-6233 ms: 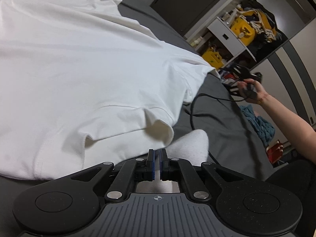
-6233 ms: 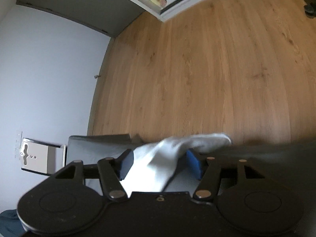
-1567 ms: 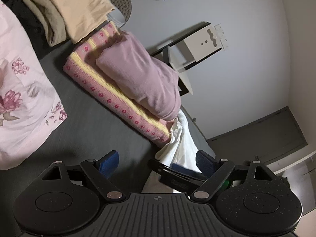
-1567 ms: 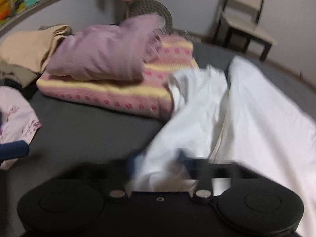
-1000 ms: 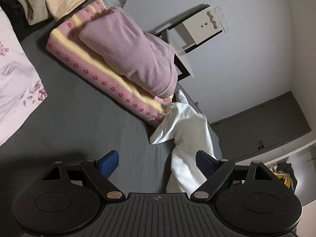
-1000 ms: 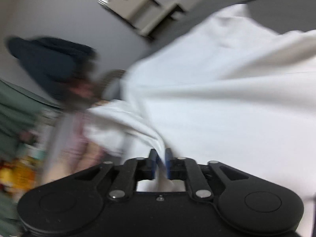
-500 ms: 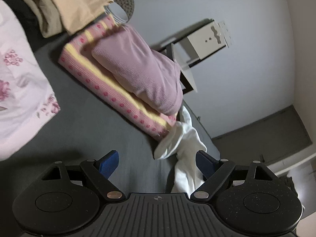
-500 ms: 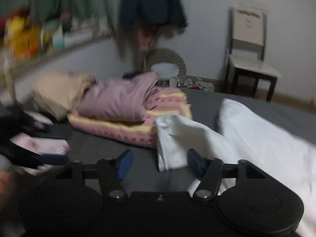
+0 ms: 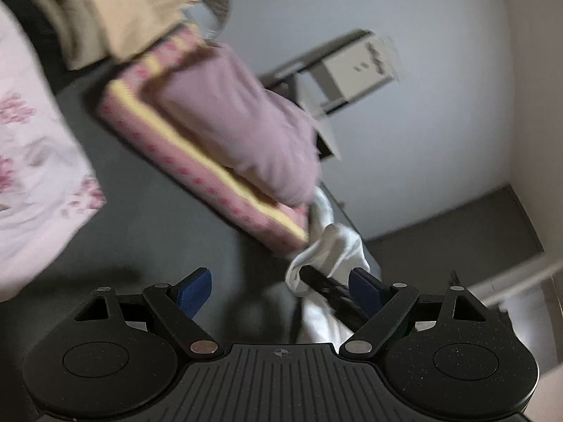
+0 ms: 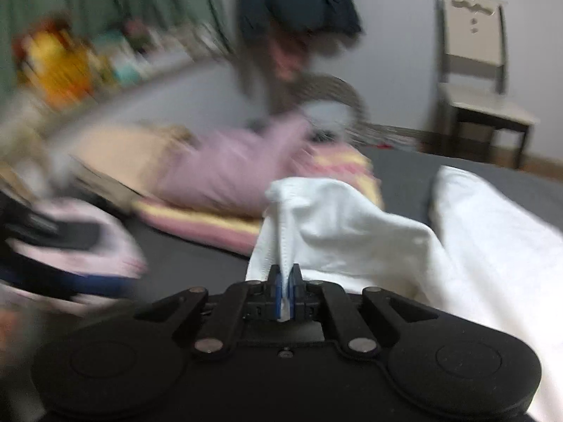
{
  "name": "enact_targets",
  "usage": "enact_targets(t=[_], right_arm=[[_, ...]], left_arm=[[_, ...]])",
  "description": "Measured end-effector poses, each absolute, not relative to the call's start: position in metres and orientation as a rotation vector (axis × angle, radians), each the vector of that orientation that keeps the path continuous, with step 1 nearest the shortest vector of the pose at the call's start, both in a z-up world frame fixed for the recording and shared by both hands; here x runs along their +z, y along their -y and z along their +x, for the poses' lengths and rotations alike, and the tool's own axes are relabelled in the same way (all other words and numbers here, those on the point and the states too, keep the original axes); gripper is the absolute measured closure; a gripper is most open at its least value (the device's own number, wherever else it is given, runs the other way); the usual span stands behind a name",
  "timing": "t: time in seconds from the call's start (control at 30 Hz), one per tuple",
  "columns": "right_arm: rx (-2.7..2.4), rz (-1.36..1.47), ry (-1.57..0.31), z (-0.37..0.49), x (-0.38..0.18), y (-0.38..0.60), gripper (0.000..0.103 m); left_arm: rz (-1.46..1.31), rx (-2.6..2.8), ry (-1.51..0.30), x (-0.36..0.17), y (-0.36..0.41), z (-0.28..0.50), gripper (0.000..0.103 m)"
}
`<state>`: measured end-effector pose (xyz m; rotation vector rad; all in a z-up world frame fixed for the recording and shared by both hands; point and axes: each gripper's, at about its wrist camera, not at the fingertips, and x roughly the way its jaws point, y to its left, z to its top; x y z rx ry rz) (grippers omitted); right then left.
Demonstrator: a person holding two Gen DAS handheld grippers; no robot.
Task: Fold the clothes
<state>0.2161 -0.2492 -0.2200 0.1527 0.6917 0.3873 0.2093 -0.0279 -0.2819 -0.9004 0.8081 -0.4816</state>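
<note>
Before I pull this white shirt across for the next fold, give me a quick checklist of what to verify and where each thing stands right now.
1. Right gripper shut on the white shirt: ok, a fabric edge sits between the pads.
2. Left gripper holding fabric: not ok, open with nothing between its fingers.
3. Shirt clear of the folded pink stack: not ok, its bunched end lies against the stack's corner.
4. Shirt spread flat: not ok, bunched and creased near the grip.
5. Grip on a single layer: cannot tell, the view is blurred.
</note>
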Motion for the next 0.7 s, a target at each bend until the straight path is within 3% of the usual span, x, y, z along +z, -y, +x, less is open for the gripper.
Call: enact_targets(t=[0.13,0.33,0.4,0.5,0.7], right_arm=[[0.593,0.446,-0.624,0.175,-0.188,0.280,0.098],[0.690,0.627,-0.548,0.132,-0.167,0.302,0.098],[0.670,0.673,-0.524,0.124,-0.167,0.310,0.095],[0.649,0.721,-0.509,0.117,-0.168,0.322,0.095],[0.619,0.781,-0.542,0.124,-0.175,0.323,0.095]], left_arm=[[-0.860,-0.636,-0.713,-0.261,0.037,0.199,0.018],[-0.894,-0.944,-0.546,-0.235,0.032,0.181,0.018],[-0.821,-1.048,-0.502,-0.223,0.031,0.174,0.018],[-0.631,-1.082,-0.368,-0.202,0.034,0.153,0.001],[-0.198,-0.965,-0.174,-0.184,0.072,0.118,0.000]])
